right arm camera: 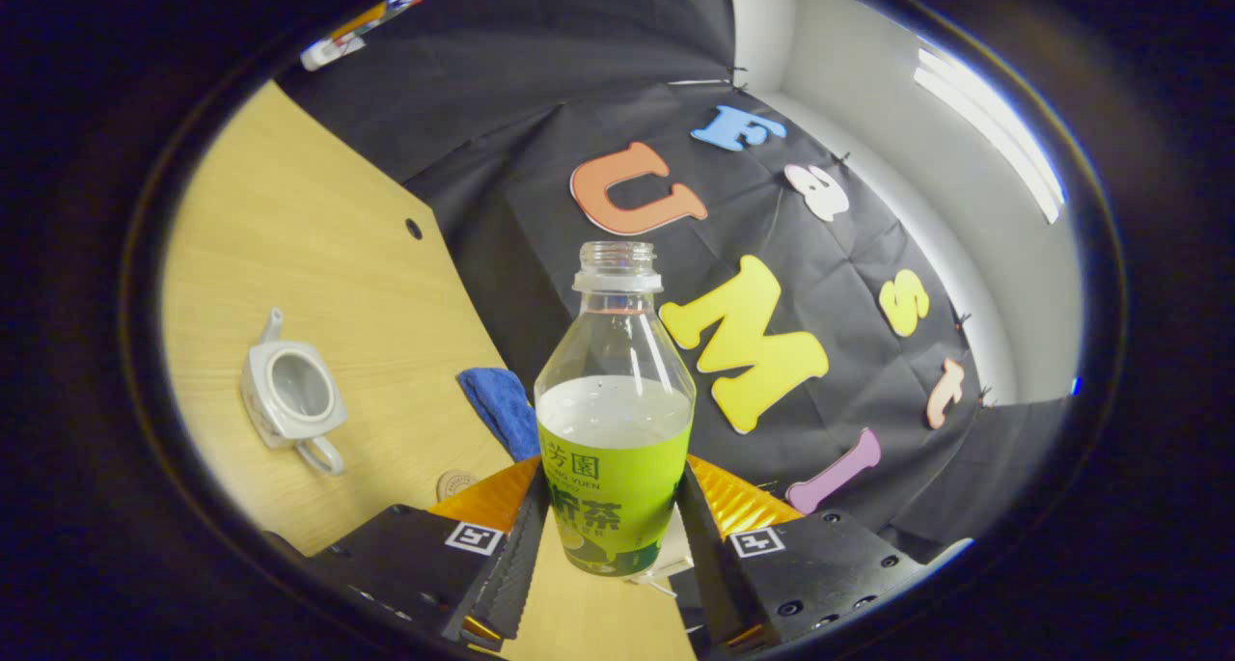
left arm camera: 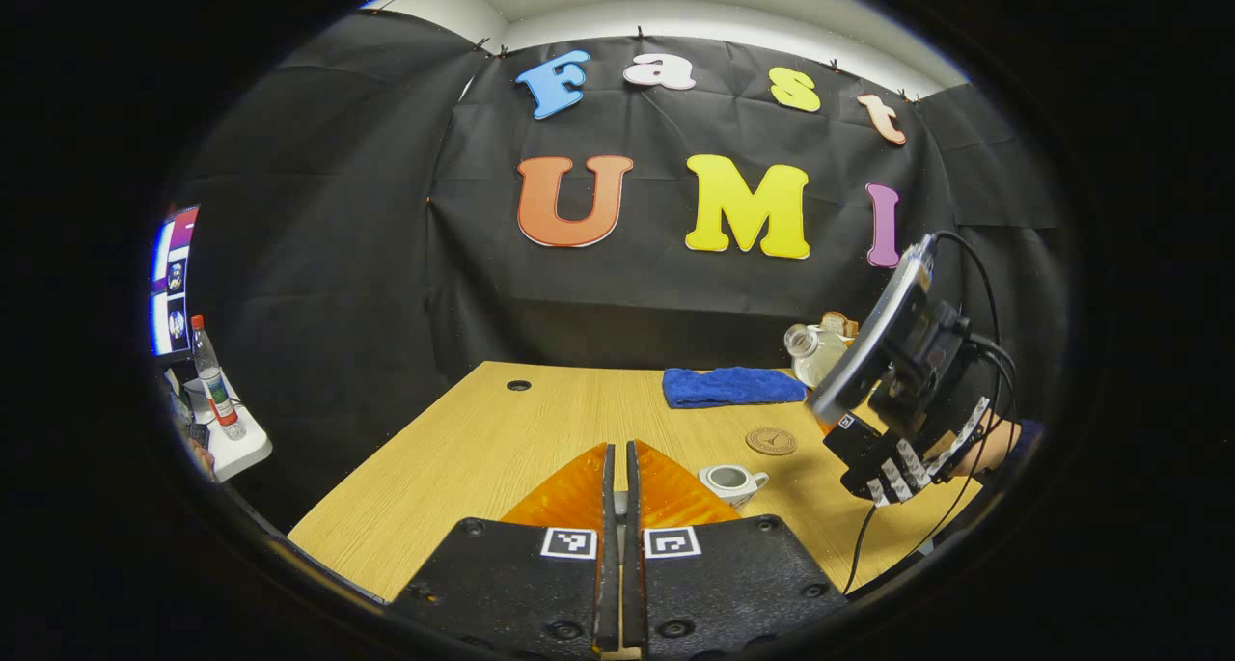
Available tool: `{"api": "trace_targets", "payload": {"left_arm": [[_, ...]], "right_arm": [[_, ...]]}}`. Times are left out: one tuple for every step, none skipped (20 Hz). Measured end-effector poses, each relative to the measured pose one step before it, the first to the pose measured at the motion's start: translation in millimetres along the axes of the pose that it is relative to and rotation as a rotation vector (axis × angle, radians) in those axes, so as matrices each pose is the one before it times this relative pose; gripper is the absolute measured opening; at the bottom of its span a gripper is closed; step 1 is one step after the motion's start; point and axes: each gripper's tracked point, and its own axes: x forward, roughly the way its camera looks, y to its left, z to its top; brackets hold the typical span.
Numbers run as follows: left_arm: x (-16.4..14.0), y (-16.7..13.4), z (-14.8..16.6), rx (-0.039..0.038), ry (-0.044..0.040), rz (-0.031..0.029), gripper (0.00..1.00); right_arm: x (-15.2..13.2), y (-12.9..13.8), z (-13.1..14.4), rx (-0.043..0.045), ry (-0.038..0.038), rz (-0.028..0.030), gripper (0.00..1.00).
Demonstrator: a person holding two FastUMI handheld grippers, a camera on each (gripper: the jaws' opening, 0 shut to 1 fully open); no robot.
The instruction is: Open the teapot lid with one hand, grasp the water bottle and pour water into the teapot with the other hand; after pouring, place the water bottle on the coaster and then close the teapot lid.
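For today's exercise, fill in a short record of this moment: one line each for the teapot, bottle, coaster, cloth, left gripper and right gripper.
teapot: lid off, on the table
water bottle: uncapped, partly full, lifted and tilted
coaster: bare, beyond the teapot in the left gripper view
blue cloth: at the table's far edge
left gripper: fingers together
right gripper: both fingers pressed on the bottle

The water bottle [right arm camera: 615, 420], lower centre of the right gripper view, carried a printed label; the coaster [left arm camera: 771, 440] bore an unreadable emblem
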Motion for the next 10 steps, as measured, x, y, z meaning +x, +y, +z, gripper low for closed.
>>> {"api": "trace_targets", "payload": {"left_arm": [[0.49,0.21,-0.51,-0.00486,0.00054,-0.00024,0.04],[0.24,0.42,-0.45,0.00060,0.00152,0.00104,0.04],[1.08,0.00,0.26,0.00174,-0.00090,0.00168,0.04],[0.33,0.64,-0.05,-0.00044,0.00217,0.00157,0.04],[-0.07,0.90,-0.45,-0.00070,0.00115,0.00284,0.04],[-0.14,-0.31,-0.83,0.00066,-0.00062,0.00110,0.04],[0.13,-0.90,-0.04,0.00078,0.00131,0.00050,0.04],[-0.04,-0.45,-0.12,0.00485,0.00132,0.00261,0.04],[-0.24,-0.24,0.37,0.00651,-0.00112,0.00404,0.04],[0.09,-1.43,0.05,0.00778,0.00016,0.00191,0.04]], "right_arm": [[6.62,2.73,-8.61,0.07565,0.04380,0.01962,0.72],[5.03,0.76,-4.62,0.09815,0.03289,0.01909,0.70],[6.90,-5.08,-0.41,0.10053,0.02081,0.01476,0.70],[6.83,-6.45,-2.99,0.09654,0.02461,-0.00054,0.72],[8.26,-3.21,-3.79,0.09758,0.02662,0.00569,0.72],[7.33,-2.72,-4.91,0.09258,0.03222,0.01691,0.72],[7.54,0.11,-6.43,0.07729,0.03234,0.01444,0.72],[8.17,-1.89,-4.33,0.05371,0.03126,0.00397,0.70],[8.50,-1.84,-1.48,0.04725,0.01593,0.00598,0.72],[6.29,-0.27,-2.87,0.03879,0.01867,0.01360,0.72]]}}
